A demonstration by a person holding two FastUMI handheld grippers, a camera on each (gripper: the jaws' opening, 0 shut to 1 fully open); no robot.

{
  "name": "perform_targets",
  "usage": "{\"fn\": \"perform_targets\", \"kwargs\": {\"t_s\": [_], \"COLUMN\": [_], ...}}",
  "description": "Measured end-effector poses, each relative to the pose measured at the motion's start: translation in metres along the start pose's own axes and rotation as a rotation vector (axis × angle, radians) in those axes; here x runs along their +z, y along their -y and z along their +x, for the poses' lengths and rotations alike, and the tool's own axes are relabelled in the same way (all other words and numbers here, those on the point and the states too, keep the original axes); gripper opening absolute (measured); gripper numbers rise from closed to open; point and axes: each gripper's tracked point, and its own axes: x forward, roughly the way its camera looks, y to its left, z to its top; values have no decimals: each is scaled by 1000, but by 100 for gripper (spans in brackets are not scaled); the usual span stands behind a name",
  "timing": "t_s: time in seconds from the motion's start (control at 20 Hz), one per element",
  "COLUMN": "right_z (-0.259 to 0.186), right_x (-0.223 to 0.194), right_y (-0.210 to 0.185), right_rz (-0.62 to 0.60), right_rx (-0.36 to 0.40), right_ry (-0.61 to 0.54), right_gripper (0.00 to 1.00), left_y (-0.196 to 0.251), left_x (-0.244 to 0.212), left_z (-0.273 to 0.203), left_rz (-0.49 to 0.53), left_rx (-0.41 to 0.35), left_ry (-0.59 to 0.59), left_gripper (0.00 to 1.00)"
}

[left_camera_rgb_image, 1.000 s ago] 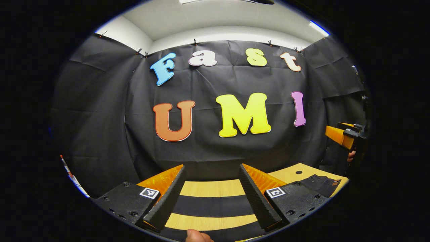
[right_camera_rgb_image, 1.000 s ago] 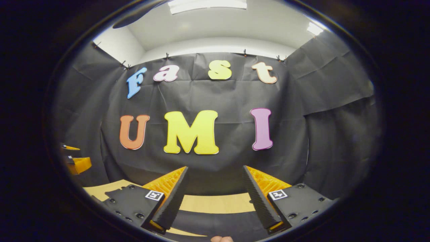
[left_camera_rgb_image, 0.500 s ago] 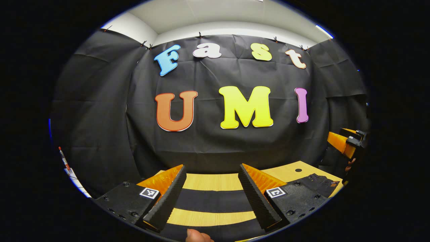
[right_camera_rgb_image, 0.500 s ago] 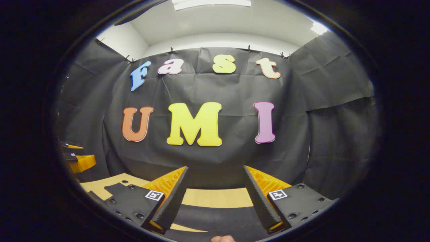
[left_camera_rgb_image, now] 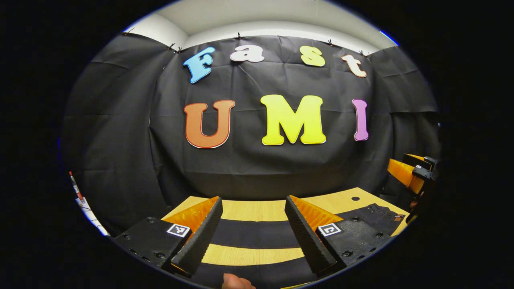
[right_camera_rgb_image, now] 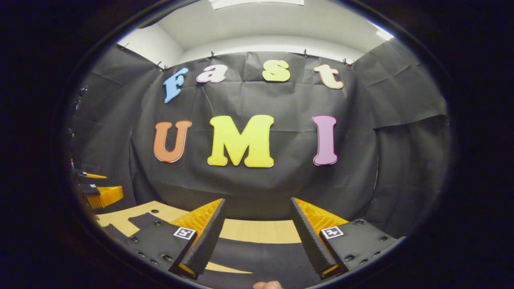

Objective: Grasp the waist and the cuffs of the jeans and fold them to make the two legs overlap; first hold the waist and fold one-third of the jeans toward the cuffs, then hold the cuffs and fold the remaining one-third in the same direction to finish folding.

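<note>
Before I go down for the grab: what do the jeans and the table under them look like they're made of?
Jeans: dark, matte woven cloth, probably denim; at the waist end seams, rivet-like studs and a small tan patch show. They lie flat, limp.

Table: light wood-look top with fine straight grain, smooth and even, so possibly laminate or veneer; I cannot tell which.

Both the left gripper and right gripper are open above them.

Dark black jeans point(left_camera_rgb_image: 257, 233) on light wood-grain table point(left_camera_rgb_image: 341, 200)
</note>
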Motion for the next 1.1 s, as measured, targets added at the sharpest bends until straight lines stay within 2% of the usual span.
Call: {"fn": "perform_targets", "kwargs": {"t_s": [0.8, 1.1], "right_z": [9, 6], "right_x": [-3, -2], "right_y": [-7, -5], "right_rz": [13, 16], "right_rx": [26, 22], "right_ry": [-7, -6], "right_gripper": [95, 97], "left_y": [-6, -7], "left_x": [1, -1], "left_z": [1, -3], "left_rz": [-1, 4], "left_rx": [27, 27], "left_ry": [-1, -1], "left_gripper": [100, 100]}}
